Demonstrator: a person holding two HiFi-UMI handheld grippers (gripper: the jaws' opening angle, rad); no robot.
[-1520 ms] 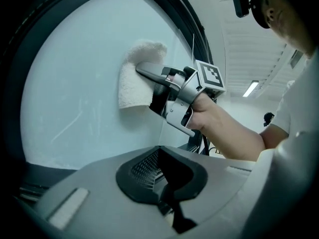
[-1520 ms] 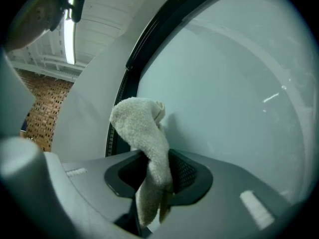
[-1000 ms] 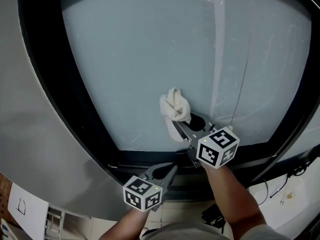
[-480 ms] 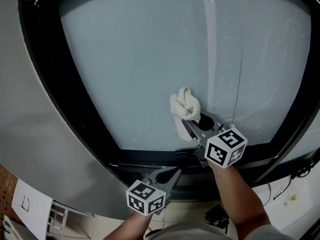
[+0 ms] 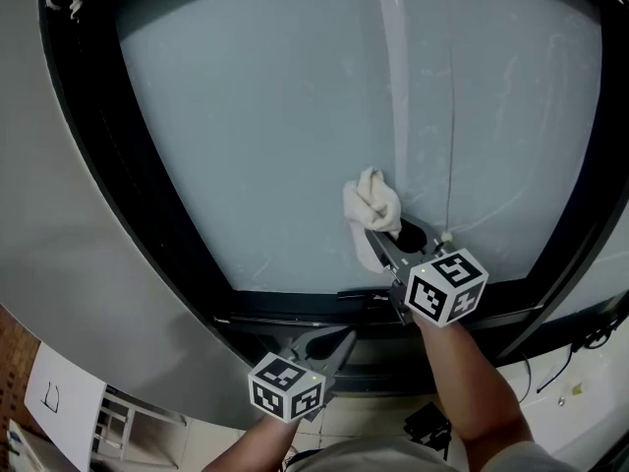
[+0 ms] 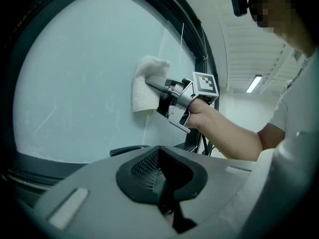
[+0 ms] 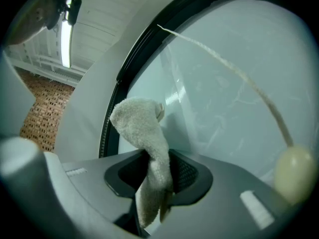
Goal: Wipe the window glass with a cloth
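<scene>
The pale window glass (image 5: 275, 116) fills most of the head view. A crumpled white cloth (image 5: 371, 205) is pressed against its lower middle, and my right gripper (image 5: 381, 246) is shut on it. In the right gripper view the cloth (image 7: 144, 133) hangs out from between the jaws, against the glass (image 7: 224, 83). My left gripper (image 5: 337, 338) is held low by the bottom of the frame, shut with nothing in it. From the left gripper view I see the cloth (image 6: 144, 83) flat on the pane.
A thick black window frame (image 5: 128, 195) runs round the glass, with grey wall (image 5: 49, 264) to its left. A thin blind cord (image 5: 451, 116) hangs just right of the cloth and ends in a bead (image 7: 294, 168). Cables (image 5: 590, 337) lie at lower right.
My right gripper has slid the cloth a little to the right across the glass, toward the cord. The left gripper has stayed about where it was.
</scene>
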